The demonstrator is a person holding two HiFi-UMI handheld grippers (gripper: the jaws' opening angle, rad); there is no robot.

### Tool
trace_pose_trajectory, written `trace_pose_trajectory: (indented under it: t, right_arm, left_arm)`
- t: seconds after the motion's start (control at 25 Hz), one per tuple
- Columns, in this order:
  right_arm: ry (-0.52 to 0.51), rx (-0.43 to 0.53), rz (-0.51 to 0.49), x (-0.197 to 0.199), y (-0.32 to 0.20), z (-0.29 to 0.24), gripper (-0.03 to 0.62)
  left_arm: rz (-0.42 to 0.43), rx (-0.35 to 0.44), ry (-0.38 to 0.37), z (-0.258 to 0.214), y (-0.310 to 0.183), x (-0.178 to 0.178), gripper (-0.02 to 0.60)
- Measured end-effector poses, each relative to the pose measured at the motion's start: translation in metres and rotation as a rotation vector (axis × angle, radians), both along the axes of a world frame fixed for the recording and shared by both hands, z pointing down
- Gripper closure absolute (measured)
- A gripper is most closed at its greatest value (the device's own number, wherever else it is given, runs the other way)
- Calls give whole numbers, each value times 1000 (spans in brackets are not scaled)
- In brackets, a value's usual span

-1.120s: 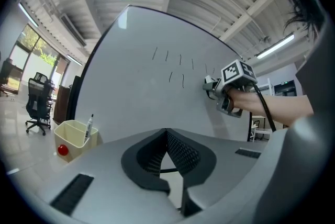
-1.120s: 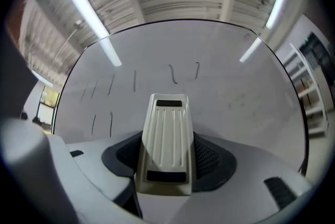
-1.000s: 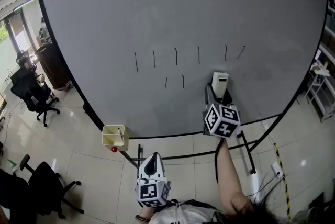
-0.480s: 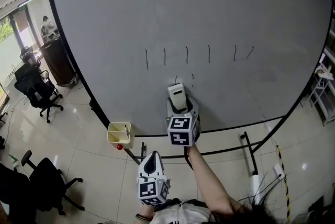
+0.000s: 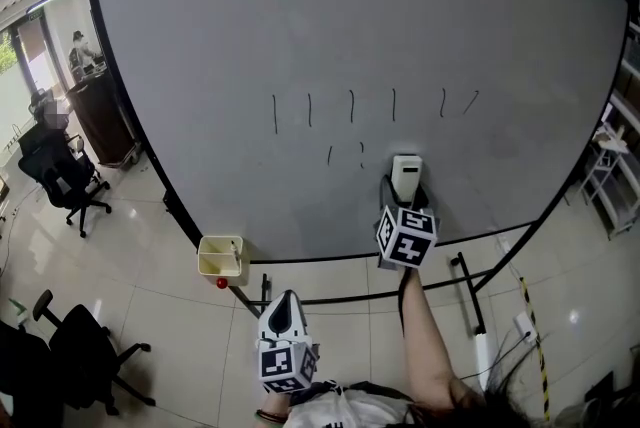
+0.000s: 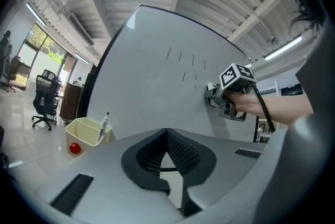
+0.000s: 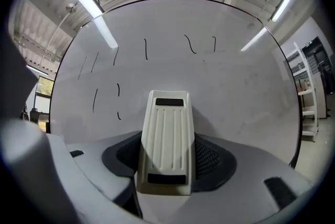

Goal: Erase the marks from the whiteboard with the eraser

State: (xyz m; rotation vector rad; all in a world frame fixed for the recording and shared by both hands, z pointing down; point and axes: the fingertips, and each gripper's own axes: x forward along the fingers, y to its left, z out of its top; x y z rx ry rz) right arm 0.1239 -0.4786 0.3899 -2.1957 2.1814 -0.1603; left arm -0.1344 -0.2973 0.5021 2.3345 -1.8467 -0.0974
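At 6 o'clock the left gripper (image 6: 165, 133) has its jaws closed together on nothing. The whiteboard (image 6: 152, 81) fills the middle, with short dark marks (image 6: 184, 63) towards 1 o'clock. At 3 o'clock a hand (image 6: 246, 105) holds the right gripper (image 6: 217, 97) against the board, and at 8 o'clock a yellow bin (image 6: 86, 131) holds a marker pen (image 6: 104, 124).

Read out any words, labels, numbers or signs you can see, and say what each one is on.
No readable text anywhere.
Whiteboard: only short pen strokes, not letters or numbers.
Marker cubes: black-and-white square patterns, no words.
Pen in the yellow bin: label too small to read.
Eraser: no print.
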Motion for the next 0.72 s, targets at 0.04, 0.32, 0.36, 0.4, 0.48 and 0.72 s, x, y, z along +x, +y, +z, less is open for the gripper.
trace_pose_trajectory:
  t: [0.04, 0.32, 0.36, 0.4, 0.48, 0.72]
  right_arm:
    - [0, -3, 0, -5, -1, 1, 315]
    - [139, -45, -181, -124, -3, 6, 315]
    - [160, -52, -205, -139, -3, 9, 316]
    - [175, -59, -225, -149, -4, 13, 315]
    - [193, -66, -253, -155, -3, 13, 316]
    - [38, -33, -104, -48, 14, -24, 316]
  left_arm:
    - [7, -2, -3, 0, 0, 2, 588]
    - [3, -9, -7, 0, 1, 2, 588]
    - [-1, -10, -7, 0, 1, 1, 588]
    - [-4, -11, -8, 0, 1, 1, 588]
    - [-7, -11, -10, -1, 0, 0, 588]
    - [6, -11, -6, 0, 0, 4, 588]
